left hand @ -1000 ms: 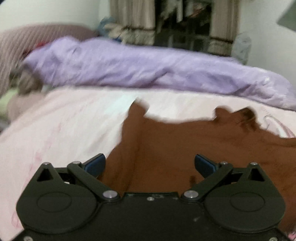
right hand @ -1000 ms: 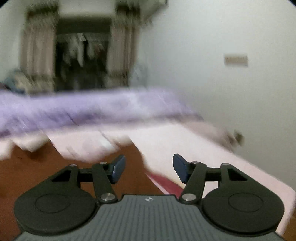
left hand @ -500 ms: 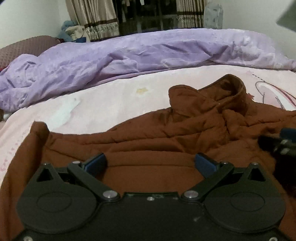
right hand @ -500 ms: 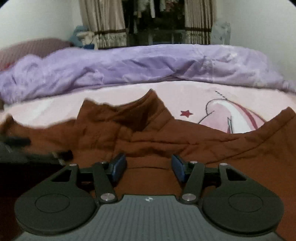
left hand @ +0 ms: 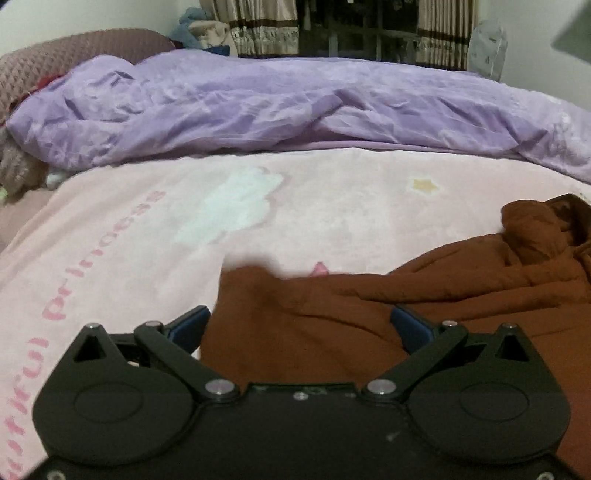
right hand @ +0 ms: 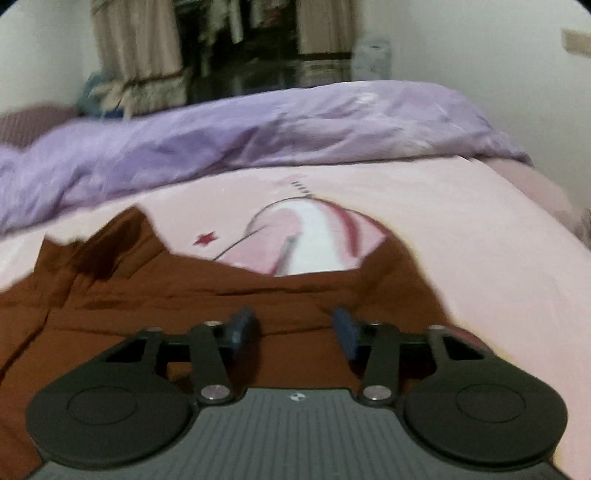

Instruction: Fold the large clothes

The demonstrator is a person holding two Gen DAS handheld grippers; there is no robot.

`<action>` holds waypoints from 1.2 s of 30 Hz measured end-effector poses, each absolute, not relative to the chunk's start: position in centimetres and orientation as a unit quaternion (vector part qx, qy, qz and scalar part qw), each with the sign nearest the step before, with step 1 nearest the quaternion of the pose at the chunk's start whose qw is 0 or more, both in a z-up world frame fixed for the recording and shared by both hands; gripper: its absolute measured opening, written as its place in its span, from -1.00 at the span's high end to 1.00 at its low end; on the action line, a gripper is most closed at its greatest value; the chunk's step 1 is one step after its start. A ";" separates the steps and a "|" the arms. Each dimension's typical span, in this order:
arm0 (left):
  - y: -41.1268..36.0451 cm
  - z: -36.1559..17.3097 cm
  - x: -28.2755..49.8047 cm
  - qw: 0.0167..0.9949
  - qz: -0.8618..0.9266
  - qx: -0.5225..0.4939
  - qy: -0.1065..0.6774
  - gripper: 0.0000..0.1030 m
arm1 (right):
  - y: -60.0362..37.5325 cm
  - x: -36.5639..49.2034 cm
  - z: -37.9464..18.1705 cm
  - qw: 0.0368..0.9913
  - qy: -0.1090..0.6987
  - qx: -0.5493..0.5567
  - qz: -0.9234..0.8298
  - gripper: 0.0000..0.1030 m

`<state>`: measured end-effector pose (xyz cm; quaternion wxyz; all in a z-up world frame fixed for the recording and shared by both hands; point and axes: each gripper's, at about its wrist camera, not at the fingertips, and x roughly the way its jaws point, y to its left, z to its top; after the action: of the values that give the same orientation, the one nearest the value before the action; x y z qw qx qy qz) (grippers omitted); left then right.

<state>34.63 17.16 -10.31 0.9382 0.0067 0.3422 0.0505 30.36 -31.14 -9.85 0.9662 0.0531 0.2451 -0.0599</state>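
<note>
Left hand-held gripper (left hand: 299, 328): spread wide, blue pads (left hand: 190, 325) far apart, nothing clamped between them. Hovered low over the left edge of the brown jacket (left hand: 388, 306); contact with the cloth could not be told. Jacket lay rumpled on the pink bed sheet (left hand: 147, 240), collar end bunched at far right of the left wrist view.

Right hand-held gripper (right hand: 293, 330): partly open, narrower gap than the left, pads (right hand: 242, 328) apart with brown jacket (right hand: 184, 295) fabric seen below and between them, not pinched. Touching or just above: could not tell, view blurred.

Jacket spread across the near half of the bed sheet (right hand: 461, 221), partly covering a pink cartoon print (right hand: 314, 236). Purple duvet (left hand: 277, 107) heaped along the far side of the bed, apart from the jacket. Curtains (left hand: 266, 26) behind.
</note>
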 end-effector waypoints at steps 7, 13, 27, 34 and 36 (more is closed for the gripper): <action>15.0 -8.6 32.1 0.946 0.079 0.093 0.300 -1.00 | -32.7 29.1 -8.5 0.958 0.254 0.018 -0.129 -0.38; 16.0 -6.0 27.0 0.958 0.076 0.072 0.269 -1.00 | -35.0 19.8 -7.0 0.963 0.218 0.068 -0.145 -0.58; 14.0 -6.1 21.9 0.957 0.066 0.088 0.268 -1.00 | -38.9 16.4 -12.9 0.915 0.289 0.281 -0.010 -0.68; 12.6 -8.0 21.5 0.949 0.052 0.115 0.288 -1.00 | -37.5 19.9 -13.1 0.926 0.277 0.258 -0.005 0.15; 12.9 -8.2 21.5 0.949 0.056 0.108 0.291 -1.00 | -37.2 19.8 -13.0 0.926 0.274 0.259 -0.005 0.26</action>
<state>21.48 12.91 -8.15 0.9491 0.1075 0.2907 0.0561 19.81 -37.16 -12.99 0.9264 0.2586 0.2736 -0.0050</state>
